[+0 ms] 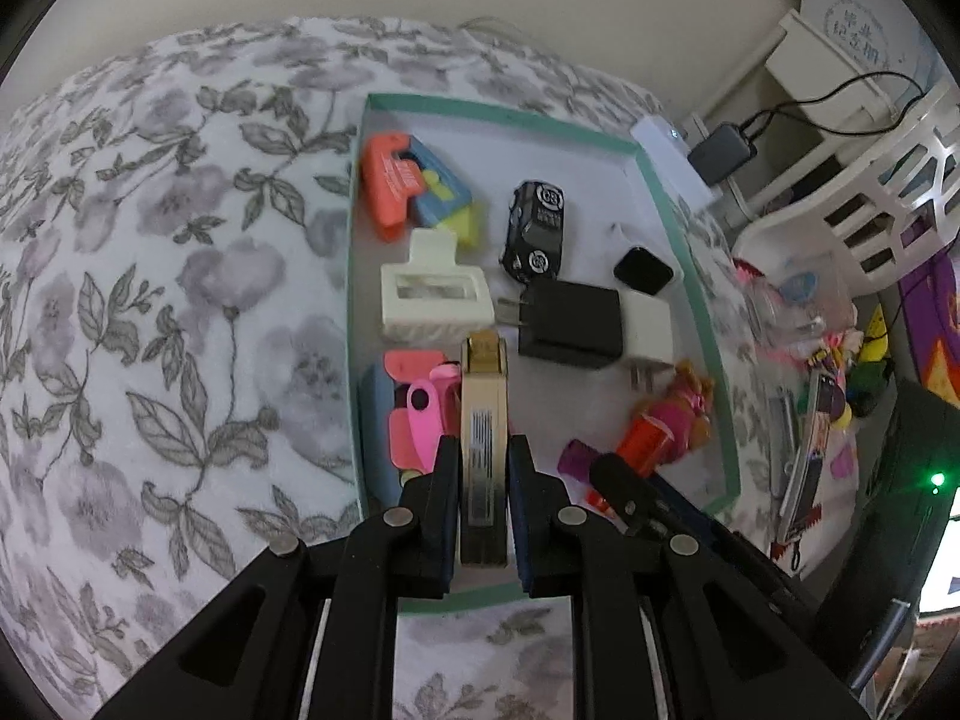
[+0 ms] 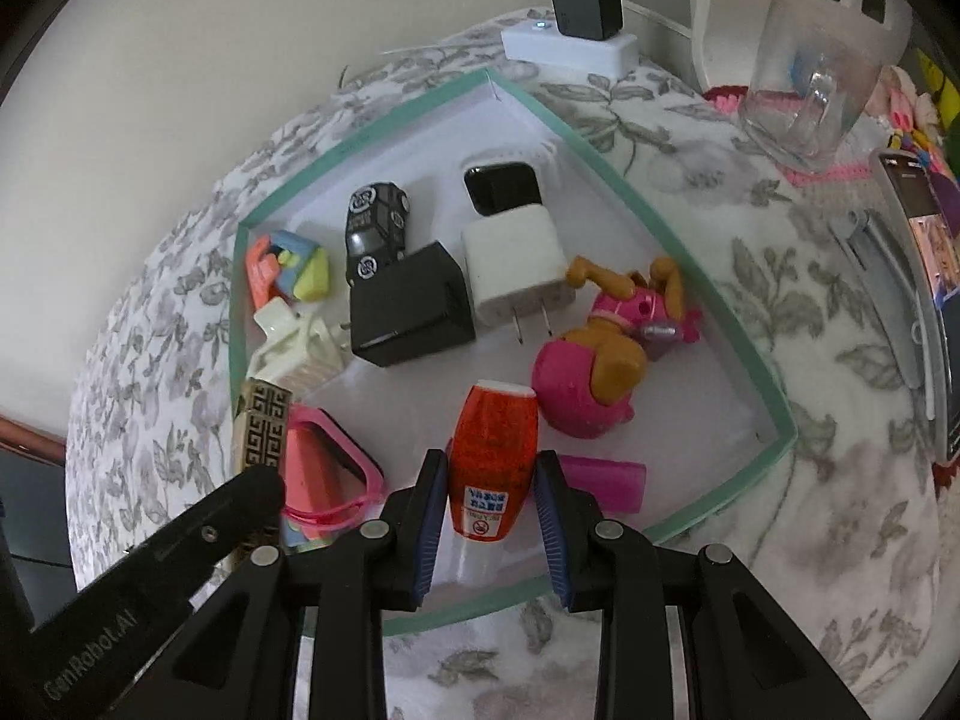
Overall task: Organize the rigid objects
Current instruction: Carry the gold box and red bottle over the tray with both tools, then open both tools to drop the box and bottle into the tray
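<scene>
2 grippers over the shallow white cardboard tray with teal rim [image 1: 690, 276], which sits on a soft grey-floral bedspread [image 1: 150, 300]. Left gripper [image 1: 483, 480] is clamped on a slim gold rectangular lighter with a Greek-key pattern [image 1: 483, 420], held over the tray's near-left part. Right gripper [image 2: 492, 492] has its blue ribbed pads [image 2: 549, 510] on both sides of a glossy orange oval lighter with a white cap [image 2: 493, 450]; jaws look closed against it, over the tray's near edge.

Hard-plastic contents: black boxy USB charger [image 2: 414, 312] touching a white boxy USB charger [image 2: 516, 264] at tray centre, prongs out. Black toy car [image 2: 375, 228] and a black rounded-square block [image 2: 503, 187] toward the far edge. Cream ribbed clip-like piece [image 1: 435, 297] just beside the left rim; orange, blue and yellow blocks [image 1: 414, 186] in the far-left corner. Pink and brown dog figure [image 2: 600, 354] near the right rim, magenta flat piece [image 2: 606, 480] at the near-right. Pink triangular case [image 2: 327, 468] at the near-left corner.

Open floor: a bare strip in the tray between the chargers and the grippers.
</scene>
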Demonstrator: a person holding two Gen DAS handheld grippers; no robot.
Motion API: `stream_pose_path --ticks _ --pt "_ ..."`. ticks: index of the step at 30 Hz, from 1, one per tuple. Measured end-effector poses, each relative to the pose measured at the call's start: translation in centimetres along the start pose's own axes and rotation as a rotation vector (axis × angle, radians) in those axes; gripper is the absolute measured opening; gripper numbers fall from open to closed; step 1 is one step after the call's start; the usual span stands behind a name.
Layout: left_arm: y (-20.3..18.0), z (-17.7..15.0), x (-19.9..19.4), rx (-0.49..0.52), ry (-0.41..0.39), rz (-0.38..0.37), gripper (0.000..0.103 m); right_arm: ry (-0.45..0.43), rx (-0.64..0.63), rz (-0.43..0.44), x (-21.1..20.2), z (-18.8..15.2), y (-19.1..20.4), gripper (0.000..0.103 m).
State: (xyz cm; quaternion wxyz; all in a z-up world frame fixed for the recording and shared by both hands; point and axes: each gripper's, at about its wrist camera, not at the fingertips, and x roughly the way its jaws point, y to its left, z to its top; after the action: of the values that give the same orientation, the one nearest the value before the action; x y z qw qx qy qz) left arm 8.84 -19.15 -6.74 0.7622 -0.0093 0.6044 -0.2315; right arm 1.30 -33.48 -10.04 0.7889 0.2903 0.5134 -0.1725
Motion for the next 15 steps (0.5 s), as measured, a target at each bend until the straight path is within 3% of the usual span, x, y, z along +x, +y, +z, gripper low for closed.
stream_pose_path --ticks 6,11,15 --pt "0.4 -0.7 -0.3 -0.009 -0.005 -0.019 0.018 -0.018 -0.017 0.0 -0.5 -0.4 0.4 0.032" --pt "1.2 -1.1 -1.2 -0.023 -0.035 -0.022 0.042 -0.034 -0.015 -0.004 -1.5 -0.9 0.6 0.043" --pt "2.0 -1.7 -1.9 -0.04 -0.046 -0.021 0.046 -0.04 -0.025 0.001 -2.4 -1.5 1.1 0.043"
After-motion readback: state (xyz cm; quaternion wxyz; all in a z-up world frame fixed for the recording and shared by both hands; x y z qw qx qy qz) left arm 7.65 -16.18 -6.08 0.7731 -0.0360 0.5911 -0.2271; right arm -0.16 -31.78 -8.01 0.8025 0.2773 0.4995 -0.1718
